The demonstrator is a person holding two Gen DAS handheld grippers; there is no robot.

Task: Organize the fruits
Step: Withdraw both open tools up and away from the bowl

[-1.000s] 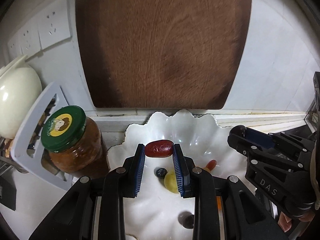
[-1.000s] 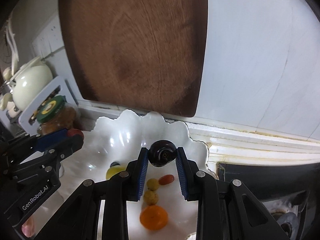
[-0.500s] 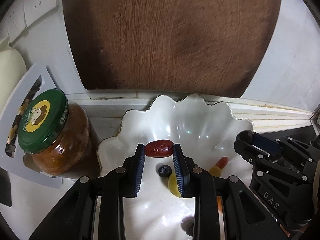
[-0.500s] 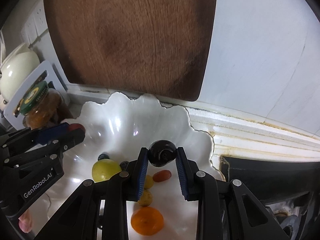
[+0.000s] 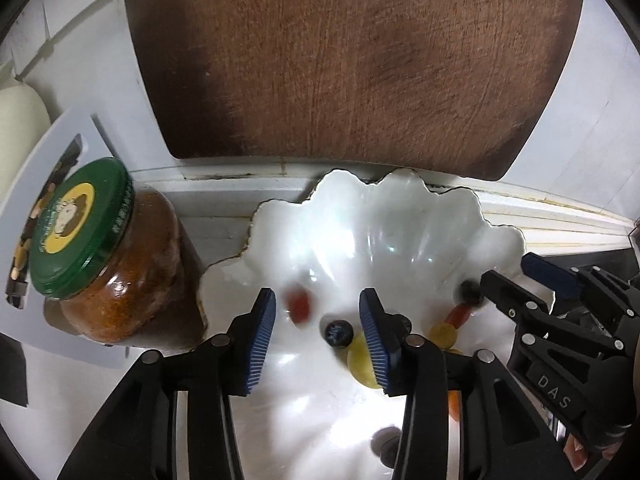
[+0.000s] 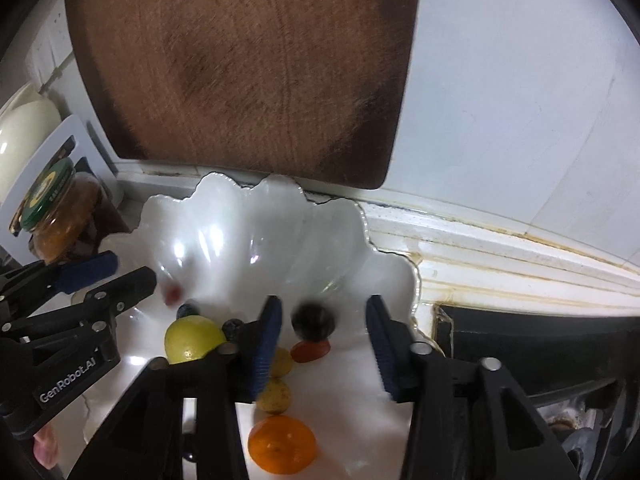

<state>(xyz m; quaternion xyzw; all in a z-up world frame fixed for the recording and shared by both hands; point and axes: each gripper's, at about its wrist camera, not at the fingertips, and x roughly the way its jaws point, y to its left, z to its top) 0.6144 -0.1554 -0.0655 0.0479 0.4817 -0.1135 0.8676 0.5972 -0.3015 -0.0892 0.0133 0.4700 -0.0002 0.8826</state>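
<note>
Left wrist view: the left gripper [image 5: 316, 334] hangs over the scalloped white bowl [image 5: 360, 216] with its jaws spread and nothing between them. The red date [image 5: 300, 307] shows blurred just beyond the left pad, apparently dropping onto the bowl's floor. A blueberry [image 5: 338, 333] and a yellow-green fruit [image 5: 362, 360] lie near the right pad. Farther right, a dark round fruit [image 5: 470, 293] sits just off the tips of the right gripper [image 5: 508, 280]. A green-lidded jar [image 5: 96, 264] stands beside the bowl on the left, and a wooden cutting board [image 5: 352, 60] leans on the wall behind.

Right wrist view: the right gripper [image 6: 324, 344] is also released, jaws wide. The dark round fruit [image 6: 313, 321] lies blurred between the pads but touches neither, resting in the bowl [image 6: 256, 232]. Around it are a small red tomato [image 6: 311, 351], two yellowish small fruits [image 6: 273, 395], a yellow-green fruit [image 6: 194, 338] and an orange [image 6: 282, 444]. The left gripper [image 6: 116, 270] shows at the left edge, with the red date [image 6: 173, 294] smeared just past its tips.

The step in hand looks like dropping fruit into the bowl, both grippers at once. Next, each should probably lift clear of the rim and go for any fruit left outside; none is in view here.

Half a second ago both pairs of jaws were clenched, the left on the date and the right on the dark fruit, held above the bowl. Now both have let go and the fruits are down among the others.
</note>
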